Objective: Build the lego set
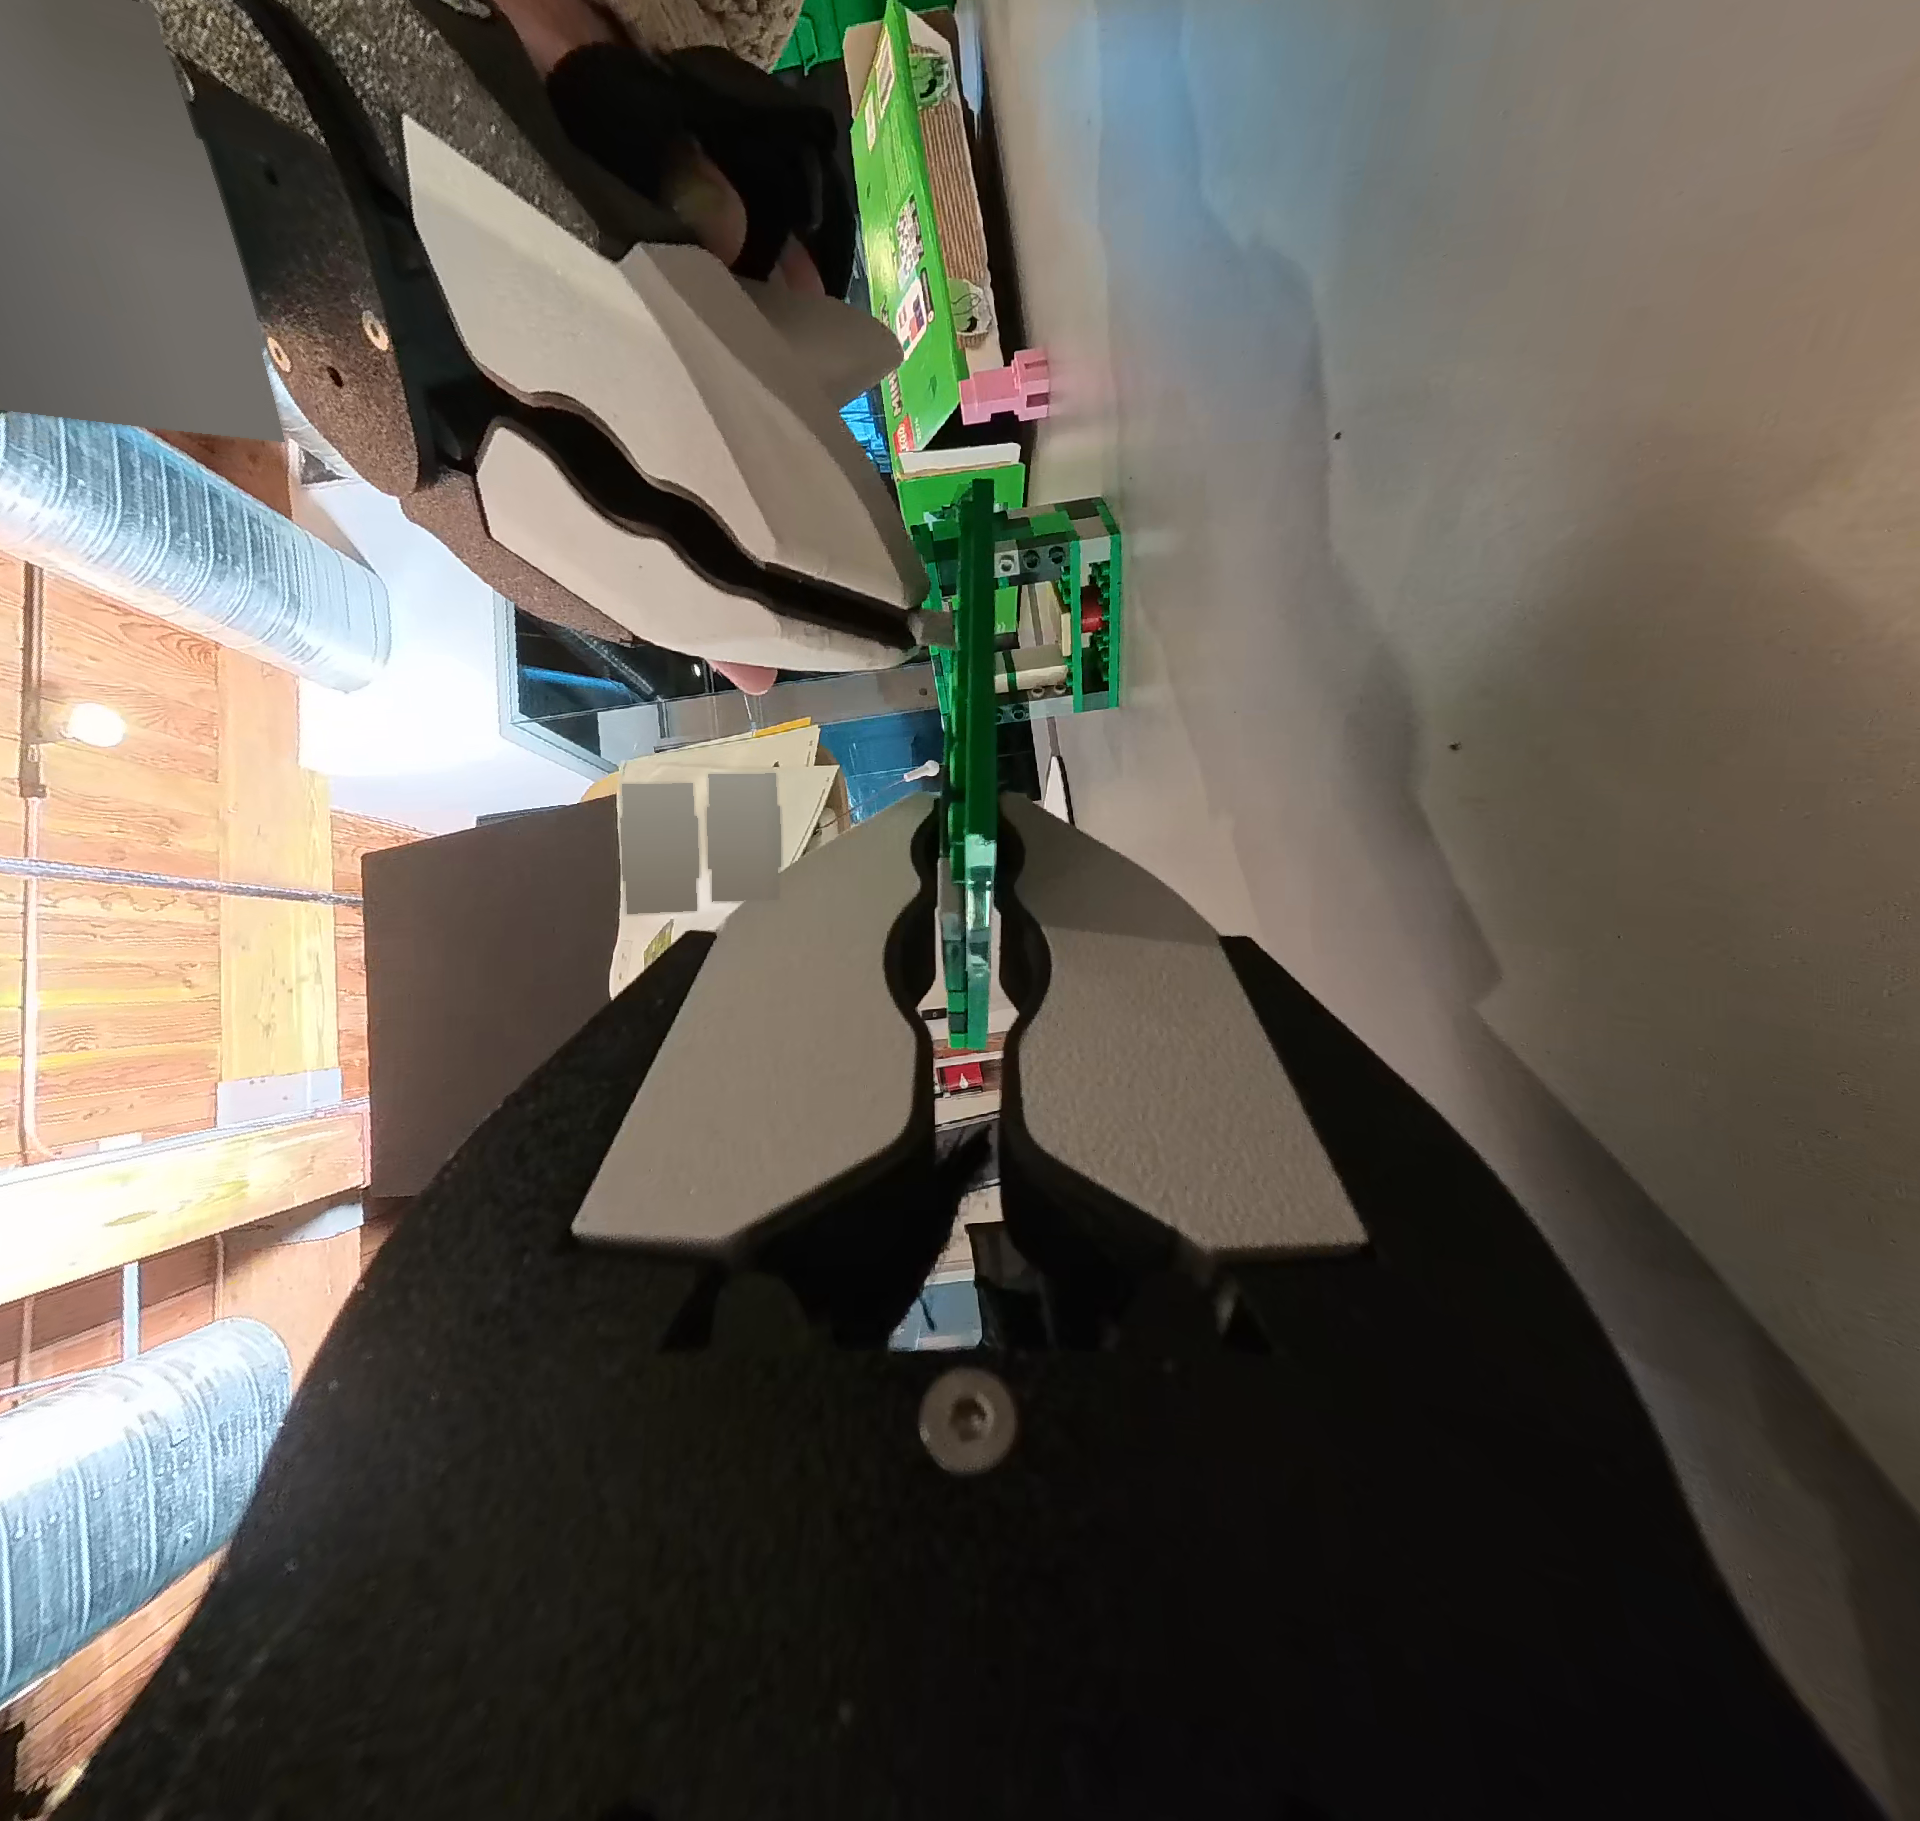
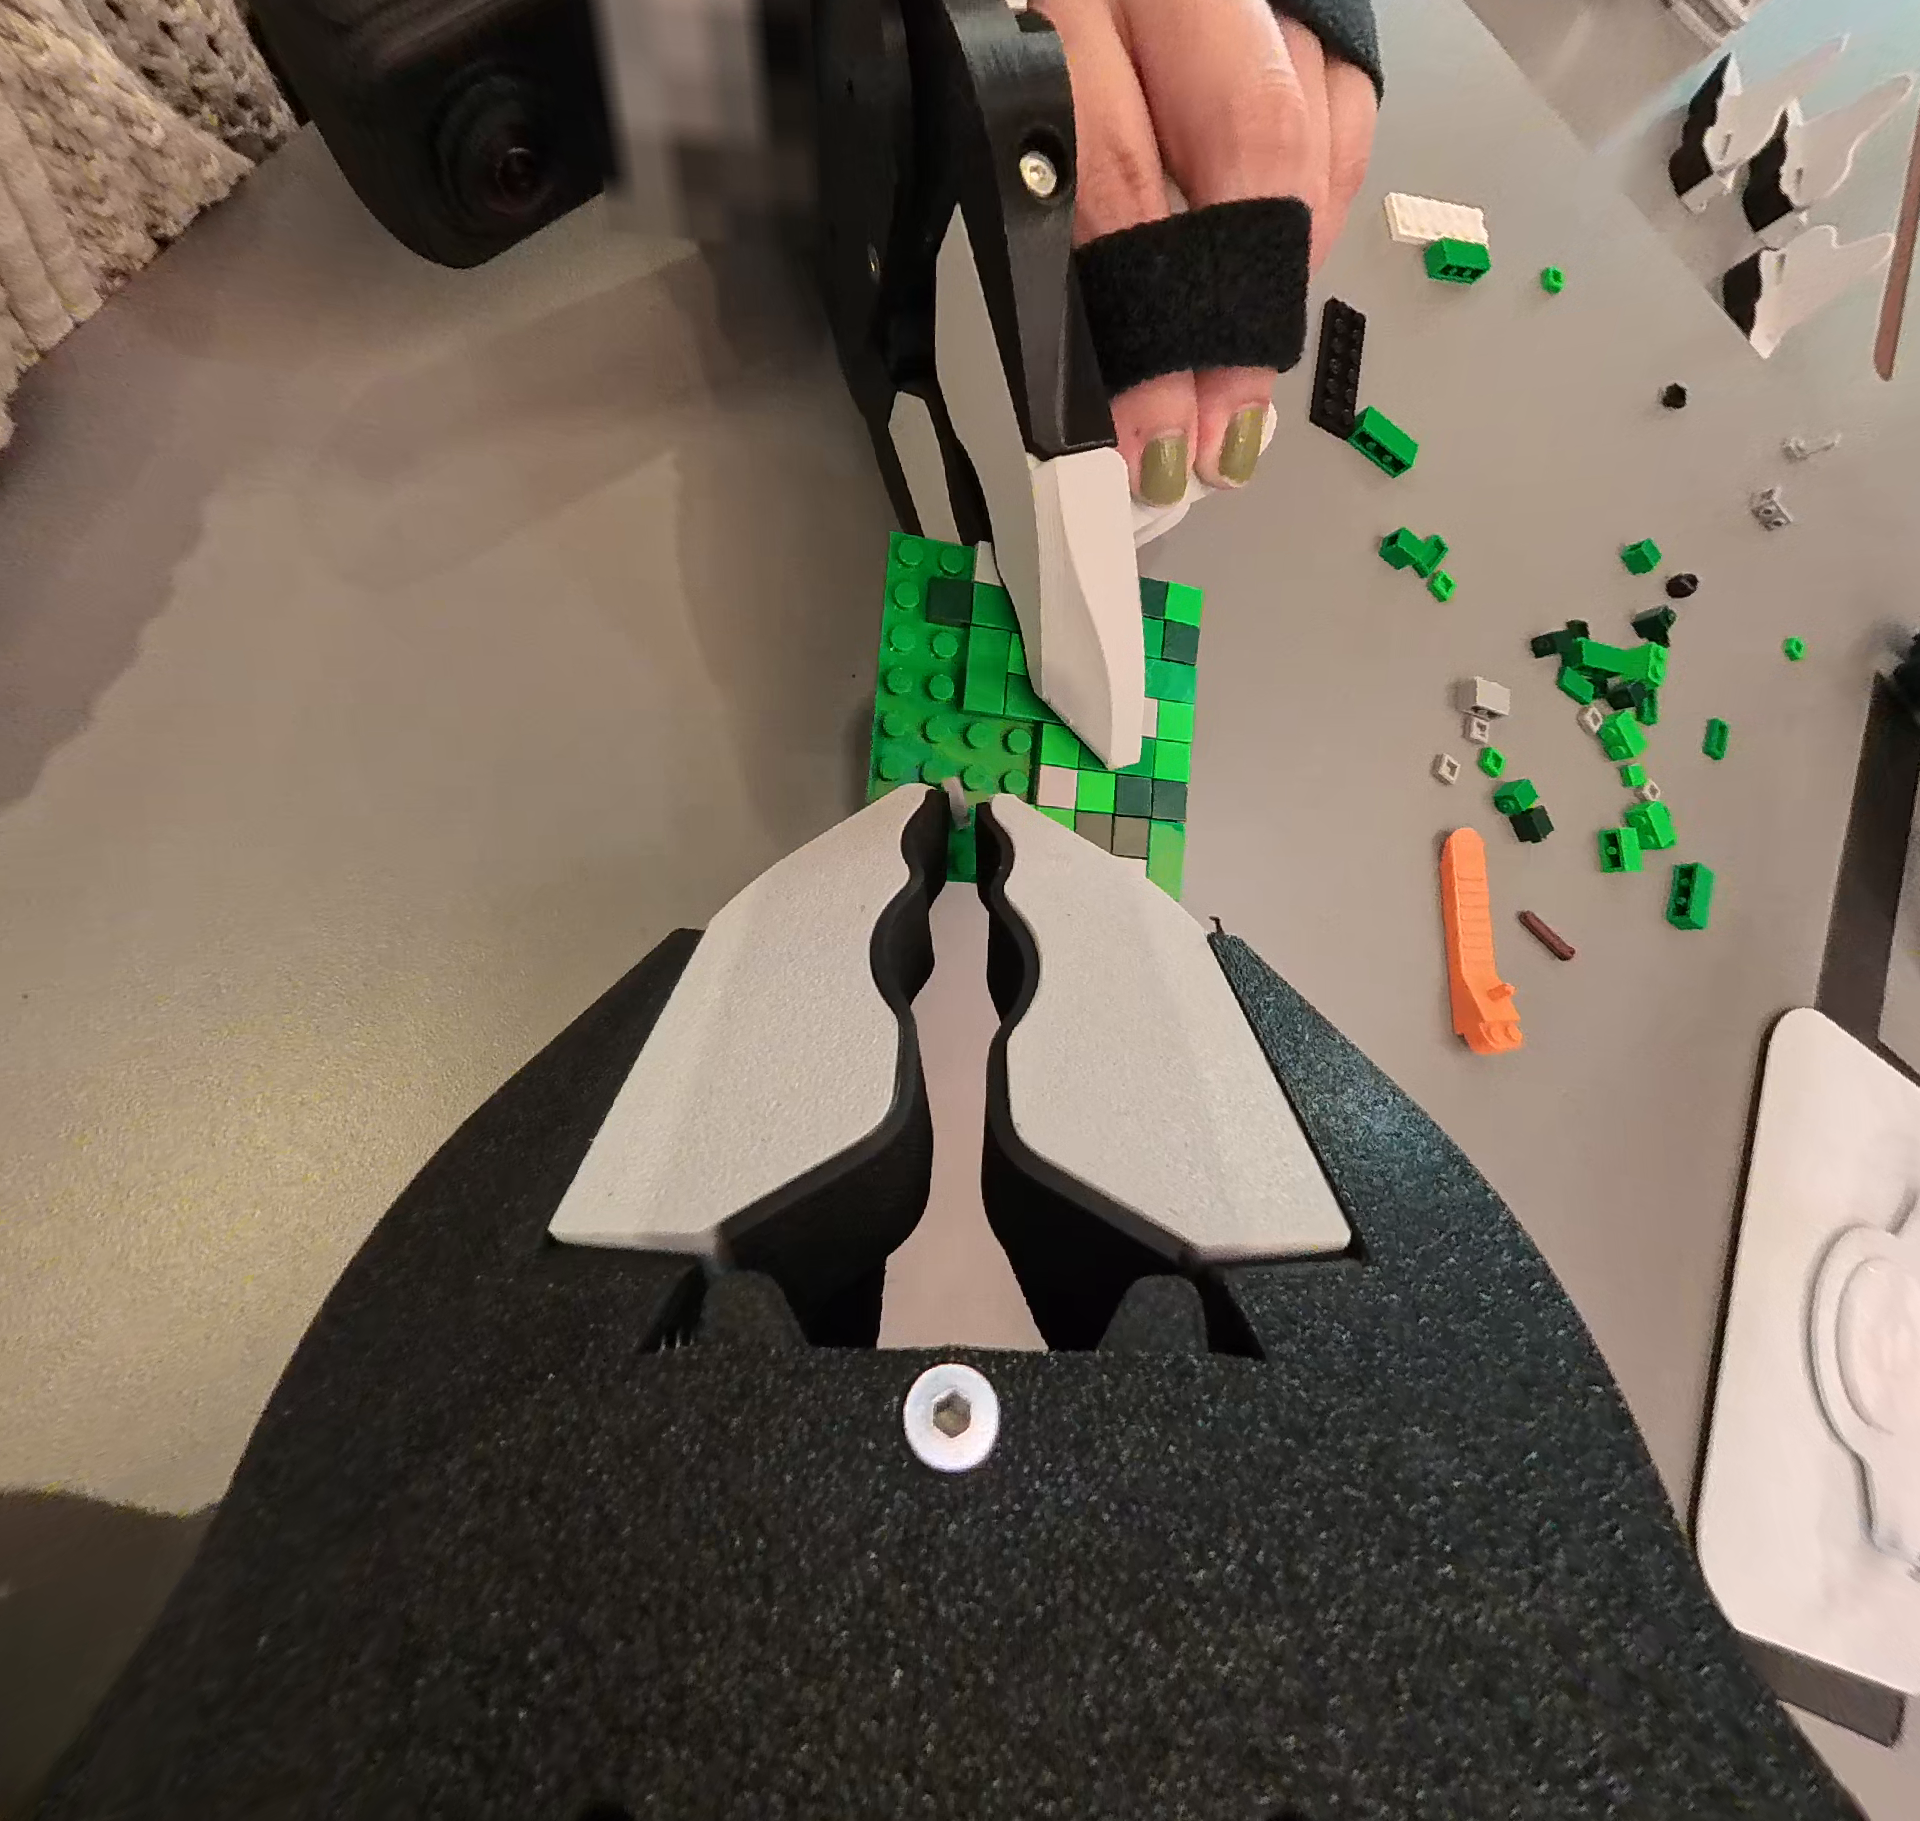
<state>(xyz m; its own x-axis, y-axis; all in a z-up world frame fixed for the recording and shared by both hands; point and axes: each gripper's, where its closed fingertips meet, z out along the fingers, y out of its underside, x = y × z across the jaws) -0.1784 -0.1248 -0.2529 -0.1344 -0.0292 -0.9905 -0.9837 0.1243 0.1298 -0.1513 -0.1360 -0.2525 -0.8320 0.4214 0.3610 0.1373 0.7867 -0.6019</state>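
My left gripper (image 1: pixel 966 821) is shut on the edge of a green plate (image 1: pixel 975 649), held edge-on in the left wrist view. In the right wrist view the plate (image 2: pixel 940 670) faces me, partly covered with green, dark green and white tiles, with bare studs at its left. The left gripper's white finger (image 2: pixel 1081 628) lies across the plate's face. My right gripper (image 2: pixel 961 805) is shut on a small grey tile (image 2: pixel 954 797) at the plate's lower studs. It also shows in the left wrist view (image 1: pixel 914 628), with the tile touching the plate's face.
A green cube-shaped build (image 1: pixel 1081 618), a pink figure (image 1: pixel 1008 389) and a green box (image 1: pixel 914 244) stand beyond the plate. Loose green bricks (image 2: pixel 1600 680), a black plate (image 2: pixel 1335 363), a white plate (image 2: pixel 1434 218) and an orange separator tool (image 2: pixel 1475 950) lie on the grey table at right. Less than 4 cm separates the two grippers' tips.
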